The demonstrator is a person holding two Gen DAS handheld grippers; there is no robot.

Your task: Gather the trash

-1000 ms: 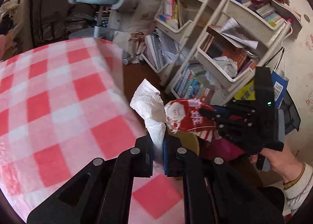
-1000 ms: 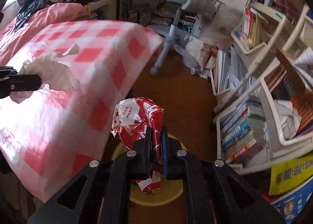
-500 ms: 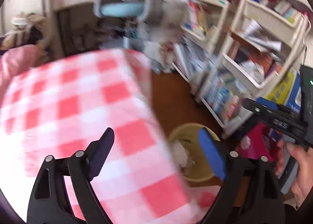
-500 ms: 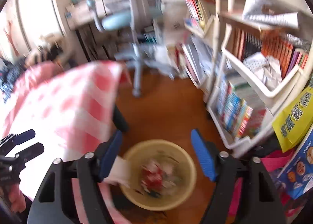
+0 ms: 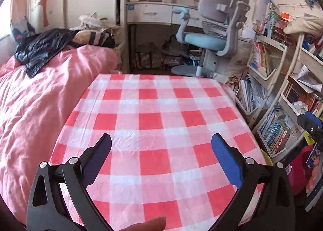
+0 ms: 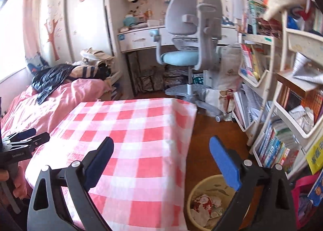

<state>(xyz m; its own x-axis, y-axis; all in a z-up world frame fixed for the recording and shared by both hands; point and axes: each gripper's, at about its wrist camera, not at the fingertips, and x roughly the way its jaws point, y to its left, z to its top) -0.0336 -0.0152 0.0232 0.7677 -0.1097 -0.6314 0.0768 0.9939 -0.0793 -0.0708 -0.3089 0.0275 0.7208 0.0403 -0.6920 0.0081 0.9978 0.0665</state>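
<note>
My left gripper (image 5: 161,140) hangs over the red-and-white checked table (image 5: 161,108), its jaws opening wide with nothing between them. My right gripper (image 6: 161,142) is also opening and empty, above the table's right edge (image 6: 181,130) and the yellow trash bin (image 6: 196,185) on the floor. Inside the bin lie a red snack wrapper (image 6: 203,202) and crumpled white tissue (image 6: 198,213). In the left wrist view only a sliver of the bin's rim (image 5: 266,157) shows past the cloth. The left gripper (image 6: 41,133) also appears at the far left of the right wrist view.
A pink bed (image 5: 30,110) runs along the table's left side. A grey-and-blue desk chair (image 6: 185,55) and a desk stand behind. Crowded white bookshelves (image 6: 282,130) line the right, with brown floor (image 6: 212,130) between them and the table. A person's fingertip (image 5: 149,225) shows at the bottom.
Both grippers went from shut to wide open. The tissue left the left one and the red wrapper left the right one; both now lie in the bin. Both views rose and swung toward the table.
</note>
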